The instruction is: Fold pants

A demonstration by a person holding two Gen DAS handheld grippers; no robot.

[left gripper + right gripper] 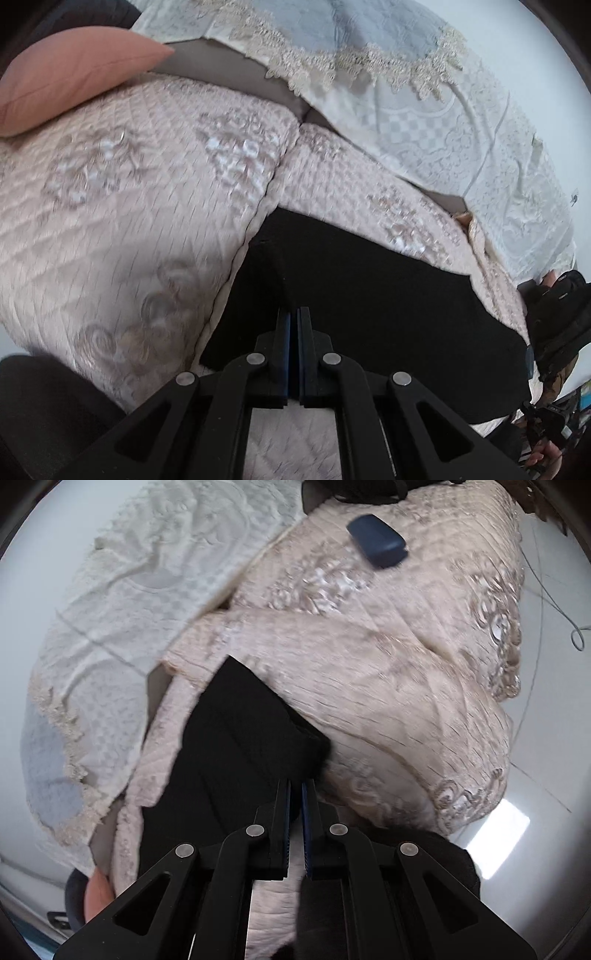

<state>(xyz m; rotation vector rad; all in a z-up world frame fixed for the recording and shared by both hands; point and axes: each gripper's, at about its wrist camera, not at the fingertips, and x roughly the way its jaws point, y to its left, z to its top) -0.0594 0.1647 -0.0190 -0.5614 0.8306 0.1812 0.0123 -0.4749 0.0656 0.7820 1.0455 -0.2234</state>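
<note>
The black pants (369,295) lie folded flat on a pink quilted sofa seat (129,221). My left gripper (294,314) hovers over their near edge with its jaws pressed together; I see no cloth between the pads. In the right wrist view the pants (229,746) lie as a dark band running away from me. My right gripper (296,786) is over their right edge with its jaws almost together, a thin gap between the blue pads (305,830); whether cloth is pinched is unclear. The right gripper also shows at the left view's right edge (557,321).
A salmon cushion (74,70) lies at the seat's far left. White lace covers (424,122) drape the sofa back. A dark blue case (376,541) lies on the seat further along. Tiled floor (546,738) and a thin cable (576,635) are beyond the seat edge.
</note>
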